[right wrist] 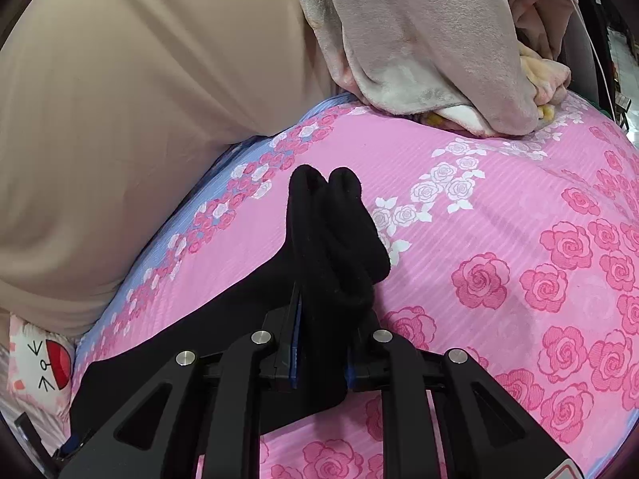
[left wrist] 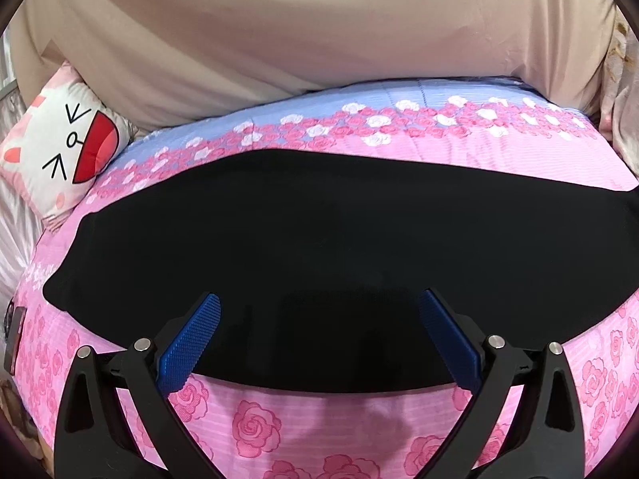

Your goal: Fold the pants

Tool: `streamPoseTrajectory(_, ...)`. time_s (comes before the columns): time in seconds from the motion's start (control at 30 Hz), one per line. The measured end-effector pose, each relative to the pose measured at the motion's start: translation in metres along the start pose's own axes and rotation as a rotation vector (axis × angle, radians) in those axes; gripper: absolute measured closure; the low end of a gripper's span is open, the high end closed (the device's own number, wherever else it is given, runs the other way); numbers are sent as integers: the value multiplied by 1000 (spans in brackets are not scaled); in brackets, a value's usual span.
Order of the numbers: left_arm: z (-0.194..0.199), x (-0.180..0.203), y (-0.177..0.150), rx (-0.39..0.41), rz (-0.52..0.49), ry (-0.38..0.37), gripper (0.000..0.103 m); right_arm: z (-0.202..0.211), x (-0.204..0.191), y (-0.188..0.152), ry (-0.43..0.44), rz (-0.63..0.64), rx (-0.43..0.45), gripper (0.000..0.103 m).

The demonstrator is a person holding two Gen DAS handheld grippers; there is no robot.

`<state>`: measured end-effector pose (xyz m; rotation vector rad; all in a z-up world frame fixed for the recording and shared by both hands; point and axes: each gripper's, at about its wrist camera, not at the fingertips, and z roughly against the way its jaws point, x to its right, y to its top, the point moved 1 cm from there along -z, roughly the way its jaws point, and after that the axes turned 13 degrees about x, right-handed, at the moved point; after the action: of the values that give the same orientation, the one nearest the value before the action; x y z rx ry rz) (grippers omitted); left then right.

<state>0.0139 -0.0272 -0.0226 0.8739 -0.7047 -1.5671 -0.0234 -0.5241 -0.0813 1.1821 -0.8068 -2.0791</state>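
Pants (left wrist: 319, 239), plain black, are lying flat across a pink rose-print bedspread (left wrist: 311, 427), stretched side to side in the left wrist view. Left gripper (left wrist: 319, 299) hangs over their near edge with its blue pads (left wrist: 191, 343) spread wide, nothing between them. Right gripper (right wrist: 321, 343) is clamped narrow on a bunched-up end of the pants, and the fabric sticks up past the fingers in two rounded lumps. A cartoon cat pillow (left wrist: 64, 139) sits off at the left, a big beige cushion (left wrist: 279, 40) runs along the back, and a crumpled greyish blanket (right wrist: 419, 48) is piled at the far right.
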Motion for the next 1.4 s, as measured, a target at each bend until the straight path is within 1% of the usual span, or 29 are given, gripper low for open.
streamPoseTrajectory(0.23, -7, -8, -5, -42, 16, -6, 5, 5, -8, 0, 3, -1, 1, 88)
streamPoseTrajectory(0.37, -7, -13, -6, -45, 20, -11, 5, 14, -26, 3, 54, -5, 17, 88)
streamPoseTrajectory(0.7, -9, -27, -10, -56, 40, -20, 5, 36, -103, 16, 172, 74, 66, 88)
streamPoseTrajectory(0.87, -10, -40, -13, -65, 64, -19, 5, 46, -157, 22, 270, 127, 79, 88)
streamPoseTrajectory(1.0, -11, -51, -14, -67, 77, -8, 5, 51, -204, 19, 351, 187, 77, 88)
streamPoseTrajectory(1.1, -10, -63, -15, -64, 97, 1, 5, 49, -244, 8, 422, 238, 52, 88)
streamPoseTrajectory(1.23, -10, -83, -16, -59, 120, 22, 5, 42, -295, -19, 508, 305, -6, 88)
streamPoseTrajectory(1.33, -9, -103, -19, -59, 146, 51, 5, 29, -338, -54, 570, 376, -79, 88)
streamPoseTrajectory(1.4, -9, -115, -21, -62, 162, 69, 5, 21, -359, -78, 607, 419, -131, 88)
